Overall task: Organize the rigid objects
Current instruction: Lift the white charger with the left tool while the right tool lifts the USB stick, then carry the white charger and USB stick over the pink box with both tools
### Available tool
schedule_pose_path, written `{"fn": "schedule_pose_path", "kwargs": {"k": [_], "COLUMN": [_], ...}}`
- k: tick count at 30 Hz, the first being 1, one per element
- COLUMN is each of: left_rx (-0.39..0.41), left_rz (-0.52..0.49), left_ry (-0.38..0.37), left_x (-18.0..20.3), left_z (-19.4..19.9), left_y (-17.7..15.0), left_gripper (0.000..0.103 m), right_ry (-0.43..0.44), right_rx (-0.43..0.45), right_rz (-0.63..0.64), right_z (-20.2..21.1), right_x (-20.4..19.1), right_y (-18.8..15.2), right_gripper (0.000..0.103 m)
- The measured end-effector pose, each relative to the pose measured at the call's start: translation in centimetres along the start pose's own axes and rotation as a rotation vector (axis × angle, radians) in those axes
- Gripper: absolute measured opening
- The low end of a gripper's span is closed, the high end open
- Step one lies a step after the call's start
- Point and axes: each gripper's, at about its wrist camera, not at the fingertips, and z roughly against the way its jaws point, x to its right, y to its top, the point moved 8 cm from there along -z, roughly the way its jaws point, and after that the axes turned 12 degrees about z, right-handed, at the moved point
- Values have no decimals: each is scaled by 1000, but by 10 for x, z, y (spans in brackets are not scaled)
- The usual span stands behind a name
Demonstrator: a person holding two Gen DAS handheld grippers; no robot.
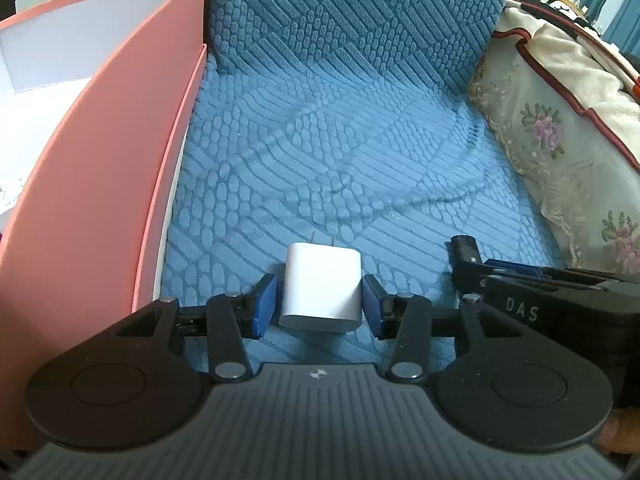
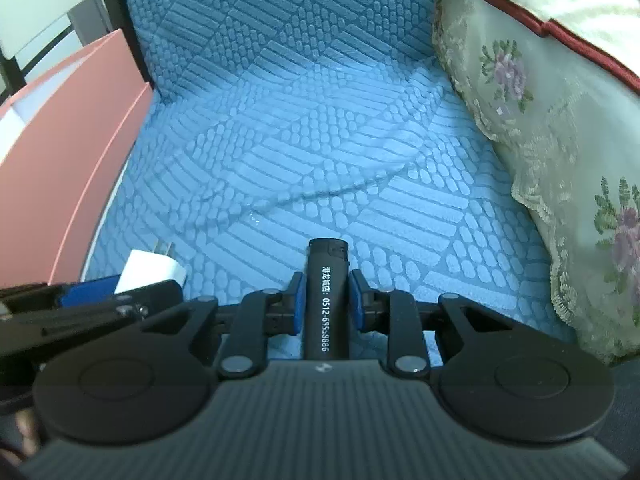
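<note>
Two items are held at once. At the sofa seat's (image 1: 360, 160) left edge stands the open pink box (image 1: 100, 160) — likely their destination. Left tongs (image 1: 320, 304) clamp the white charger plug (image 1: 320, 288); right tongs (image 2: 322, 300) clamp the black lighter (image 2: 326, 292) lengthwise near the floral cushion (image 2: 560, 160).

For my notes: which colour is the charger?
White charger, best seen in the left wrist view.

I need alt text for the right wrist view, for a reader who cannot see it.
The right gripper holds a black lighter with white print between its blue pads, above a blue textured cushion. At left are a white charger and a pink box; a floral pillow lies at right.
</note>
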Motion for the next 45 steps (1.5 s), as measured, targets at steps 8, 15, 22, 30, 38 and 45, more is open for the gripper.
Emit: {"fn": "schedule_pose_path", "kwargs": {"k": [8, 15, 22, 30, 38, 45], "left_rx": [31, 29, 27, 34, 48, 66], "left_rz": [-97, -63, 4, 26, 21, 28], "left_ry": [56, 45, 10, -11, -47, -71], "left_x": [9, 6, 2, 6, 14, 11], "left_z": [-3, 1, 16, 41, 69, 93], "left_y": [-4, -1, 9, 24, 36, 53], "left_gripper": [49, 48, 48, 48, 48, 48], "right_ry": [-4, 8, 22, 30, 55, 78], "right_rx": [7, -6, 5, 25, 44, 93], "right_rz": [-6, -7, -11, -19, -34, -2], "right_z": [2, 1, 9, 29, 51, 77], "right_x": [2, 0, -3, -4, -9, -25], "right_y": [1, 0, -1, 2, 4, 23], "right_gripper": [27, 27, 27, 27, 27, 27]}}
